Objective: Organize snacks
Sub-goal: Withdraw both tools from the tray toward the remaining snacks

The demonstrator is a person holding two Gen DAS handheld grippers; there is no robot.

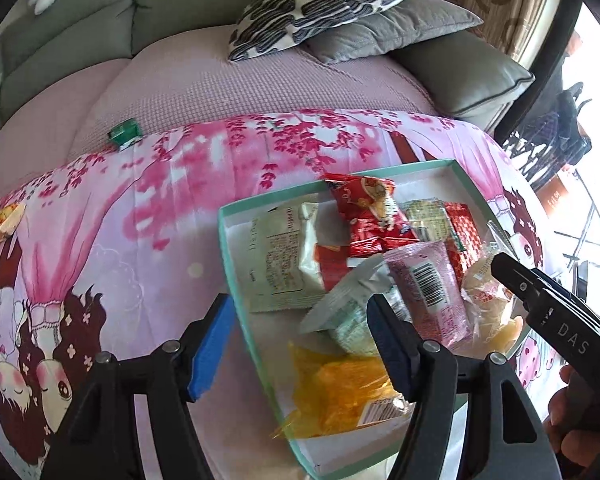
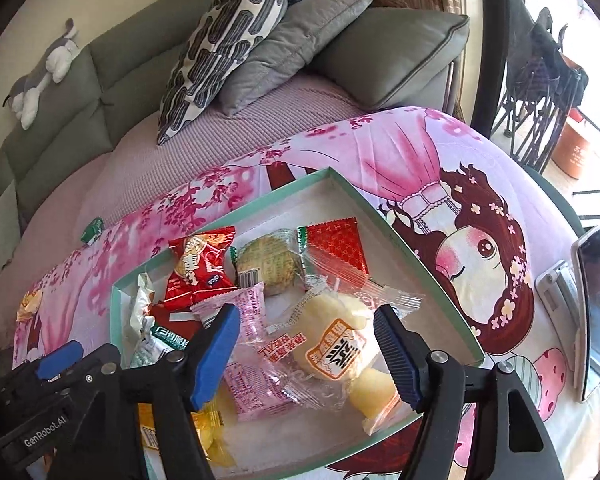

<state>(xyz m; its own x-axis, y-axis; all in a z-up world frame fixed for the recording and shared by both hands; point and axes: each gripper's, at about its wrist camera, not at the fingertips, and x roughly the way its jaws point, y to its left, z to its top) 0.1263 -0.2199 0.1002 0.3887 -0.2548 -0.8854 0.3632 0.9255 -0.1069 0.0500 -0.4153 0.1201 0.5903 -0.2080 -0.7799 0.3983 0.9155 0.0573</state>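
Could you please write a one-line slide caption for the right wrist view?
Open right gripper above a clear-wrapped pale bun in the teal-rimmed box of snacks.

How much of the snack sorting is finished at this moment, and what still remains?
Mostly done: many packets lie in the green-rimmed box. The right gripper stands open over the cream bun packet; the left gripper is open, straddling the box's rim. Left outside: the small green packet and the yellow packet.
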